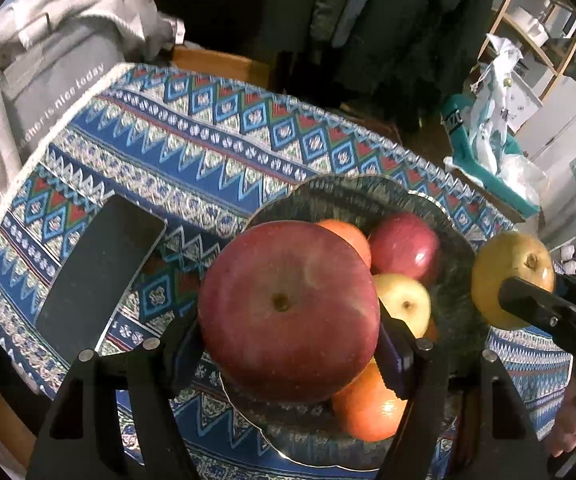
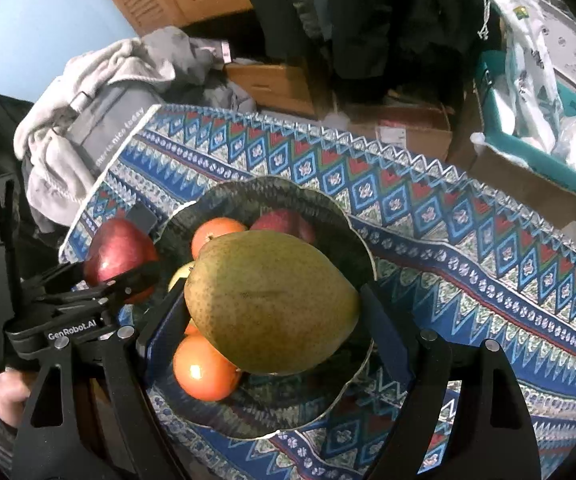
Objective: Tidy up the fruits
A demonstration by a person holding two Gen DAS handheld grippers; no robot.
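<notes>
My left gripper (image 1: 289, 340) is shut on a big red apple (image 1: 288, 300), holding it just above the near left rim of a dark glass bowl (image 1: 351, 186). The bowl holds a smaller red apple (image 1: 403, 244), a yellow apple (image 1: 401, 300) and two oranges (image 1: 367, 404). My right gripper (image 2: 272, 320) is shut on a green-brown pear (image 2: 272, 300) over the same bowl (image 2: 272, 184), above an orange (image 2: 204, 372). The pear (image 1: 507, 276) also shows at the bowl's right side in the left wrist view. The left gripper's apple (image 2: 118, 256) hangs at the bowl's left.
The bowl stands on a blue patterned cloth (image 1: 192, 140). A black phone (image 1: 96, 276) lies left of the bowl. Grey clothing (image 1: 48, 40) is piled beyond the cloth's left edge. Cardboard boxes (image 2: 407, 128) and a teal bin with plastic bags (image 2: 535, 120) stand behind.
</notes>
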